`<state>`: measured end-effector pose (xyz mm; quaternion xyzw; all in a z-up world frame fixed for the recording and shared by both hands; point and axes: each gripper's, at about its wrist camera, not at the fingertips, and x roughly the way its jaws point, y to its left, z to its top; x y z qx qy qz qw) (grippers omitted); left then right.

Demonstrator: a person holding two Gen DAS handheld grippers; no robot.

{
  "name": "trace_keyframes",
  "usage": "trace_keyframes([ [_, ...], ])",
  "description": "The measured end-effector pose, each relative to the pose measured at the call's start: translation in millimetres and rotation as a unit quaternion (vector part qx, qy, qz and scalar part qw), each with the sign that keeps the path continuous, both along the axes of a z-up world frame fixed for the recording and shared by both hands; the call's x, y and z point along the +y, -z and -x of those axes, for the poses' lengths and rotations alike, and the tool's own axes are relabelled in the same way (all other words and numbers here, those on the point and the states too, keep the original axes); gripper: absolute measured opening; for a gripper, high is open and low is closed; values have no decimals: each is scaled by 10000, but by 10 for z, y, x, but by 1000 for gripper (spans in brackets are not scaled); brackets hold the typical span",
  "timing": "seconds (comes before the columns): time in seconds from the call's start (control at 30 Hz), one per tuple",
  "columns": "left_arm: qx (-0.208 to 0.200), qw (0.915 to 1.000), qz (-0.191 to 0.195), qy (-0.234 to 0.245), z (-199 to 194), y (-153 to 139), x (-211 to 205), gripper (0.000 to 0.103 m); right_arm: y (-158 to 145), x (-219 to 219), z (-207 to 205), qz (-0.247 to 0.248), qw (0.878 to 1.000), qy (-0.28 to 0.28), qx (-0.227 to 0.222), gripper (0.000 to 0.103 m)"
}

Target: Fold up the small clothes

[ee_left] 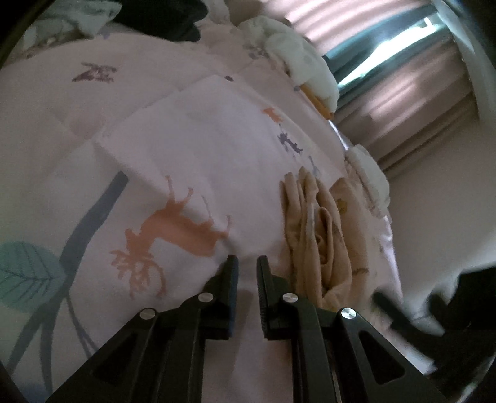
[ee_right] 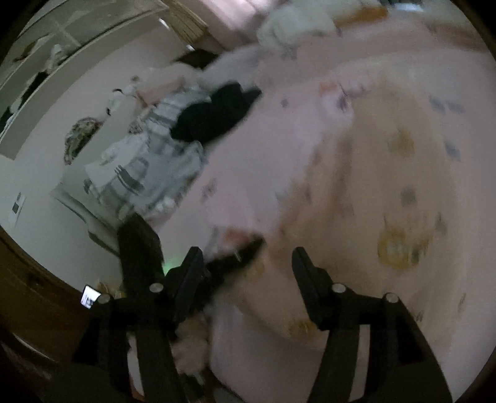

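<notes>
A small beige garment (ee_left: 322, 229) with little printed figures lies bunched in folds on the pink bedsheet (ee_left: 201, 161). My left gripper (ee_left: 248, 263) hovers just left of it, jaws a narrow gap apart, holding nothing. In the blurred right wrist view the same beige printed cloth (ee_right: 387, 192) spreads over the bed. My right gripper (ee_right: 246, 254) is open wide above its near edge, empty. The dark left gripper (ee_right: 235, 257) shows blurred between the right gripper's fingers.
White bundled clothes (ee_left: 297, 55) and a black garment (ee_left: 164, 18) lie at the bed's far side. Curtains and a window (ee_left: 403, 55) stand on the right. A striped grey-white cloth (ee_right: 148, 161) and the black garment (ee_right: 214, 114) lie near the bed edge.
</notes>
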<state>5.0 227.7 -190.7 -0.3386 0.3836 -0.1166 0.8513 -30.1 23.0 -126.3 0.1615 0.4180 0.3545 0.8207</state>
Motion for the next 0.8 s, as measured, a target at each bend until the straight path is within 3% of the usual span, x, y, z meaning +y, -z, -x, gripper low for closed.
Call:
trace_keyframes([
  [0.1,26,10000,55,5,20,20,38,13,-146,127,-217,421,9984,237,-304,62],
  [0.2,64,9996,265,29,17,49,86,13,-67,375,-591,1699,9811,807,-446,63],
  [0.27,117,9990,439,45,1,68,123,13,69,498,-775,2139,9730,771,-408,62],
  [0.33,145,9985,523,59,-6,74,146,13,262,619,-932,2523,9650,679,-239,42],
  [0.37,155,9984,540,64,-6,76,148,13,354,669,-995,2869,9542,811,-246,24],
  [0.4,162,9984,544,59,1,75,149,13,382,660,-1016,2929,9518,864,-276,17],
  [0.5,143,9986,499,72,2,74,154,13,304,555,-1018,2164,9713,963,-235,4],
  [0.57,121,9989,457,75,7,79,152,13,209,469,-1021,1056,9921,672,-73,4],
  [0.6,113,9989,437,80,-2,84,147,13,173,464,-1028,598,9969,503,32,4],
  [0.67,88,9992,377,103,11,86,142,13,131,480,-1015,838,9949,549,-91,4],
  [0.73,81,9993,352,110,15,86,134,13,135,614,-994,1694,9822,716,-369,8],
  [0.8,86,9993,358,113,17,88,138,13,163,672,-1008,2151,9723,803,-437,16],
])
